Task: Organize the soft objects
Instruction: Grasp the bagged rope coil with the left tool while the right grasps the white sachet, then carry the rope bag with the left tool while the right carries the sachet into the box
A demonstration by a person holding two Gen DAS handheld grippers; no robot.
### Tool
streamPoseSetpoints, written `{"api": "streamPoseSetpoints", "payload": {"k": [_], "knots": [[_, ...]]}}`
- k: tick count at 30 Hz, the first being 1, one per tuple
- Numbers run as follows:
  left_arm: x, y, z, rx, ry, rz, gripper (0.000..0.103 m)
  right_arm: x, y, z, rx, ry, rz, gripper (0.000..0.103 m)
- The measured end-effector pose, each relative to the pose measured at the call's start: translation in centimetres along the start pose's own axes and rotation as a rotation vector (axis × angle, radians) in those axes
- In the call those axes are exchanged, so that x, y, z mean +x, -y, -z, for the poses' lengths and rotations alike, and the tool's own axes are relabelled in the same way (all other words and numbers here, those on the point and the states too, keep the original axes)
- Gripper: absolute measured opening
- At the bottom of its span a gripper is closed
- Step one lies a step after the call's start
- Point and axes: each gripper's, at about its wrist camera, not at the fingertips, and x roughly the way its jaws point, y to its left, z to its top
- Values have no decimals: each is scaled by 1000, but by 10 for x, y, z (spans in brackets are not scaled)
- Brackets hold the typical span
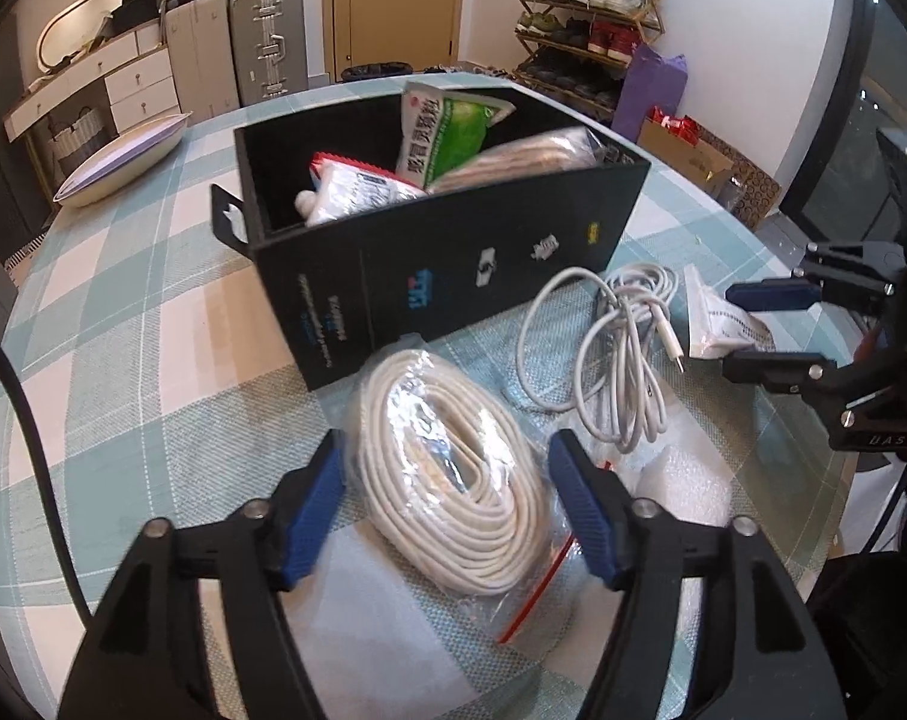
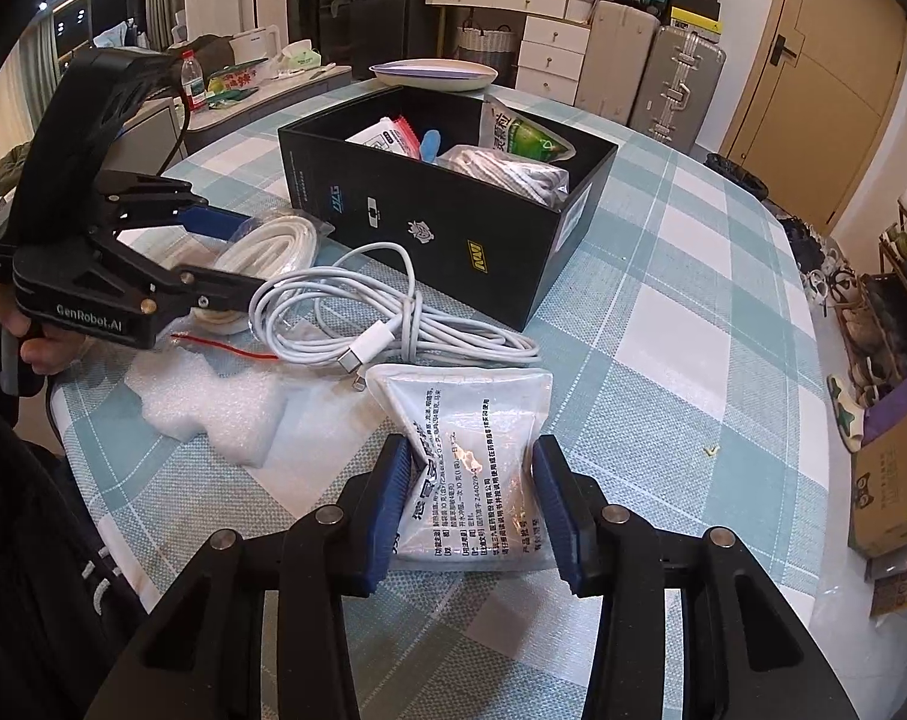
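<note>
A black box [image 1: 453,264] [image 2: 513,252] stands on the checked table and holds several soft packets. My left gripper [image 1: 447,480] [image 2: 237,258] is open, its fingers on either side of a bagged coil of white cable [image 1: 453,480] [image 2: 273,246] that lies on the table. My right gripper [image 2: 471,504] [image 1: 747,324] is open around a white medicine pouch [image 2: 471,456] [image 1: 723,324] that lies flat. A loose white charging cable [image 1: 609,348] [image 2: 381,318] lies between the two.
A piece of white foam wrap [image 2: 213,402] [image 1: 681,486] lies near the table's front edge. A white dish [image 1: 123,162] [image 2: 435,72] sits at the far side of the table. Suitcases, drawers and a shoe rack stand beyond the table.
</note>
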Motion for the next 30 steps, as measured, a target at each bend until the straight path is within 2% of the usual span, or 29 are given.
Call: {"api": "streamPoseSetpoints", "payload": {"k": [3,5,6,7,10,12,20,30], "knots": [[6,10,4,41,-1,-37,81,0,0,0,1,-2,0,43],[6,13,4,51,-1,-40,79,0,0,0,1,-2,0,43],[5,13,4,51,3,-41,71,0,0,0,1,-2,-1,43],[4,12,4,54,8,-41,58,0,0,0,2,-2,0,43],[1,9,3,51,0,-41,42,1,0,0,0,-1,-1,43],[-1,8,2,57,1,-41,37,0,0,0,-3,1,-1,43],[-20,3,-2,57,42,2,36,-10,-1,-1,-8,35,3,43],[-59,-5,-14,20,175,17,36,-37,-1,-12,12,154,-10,43]]}}
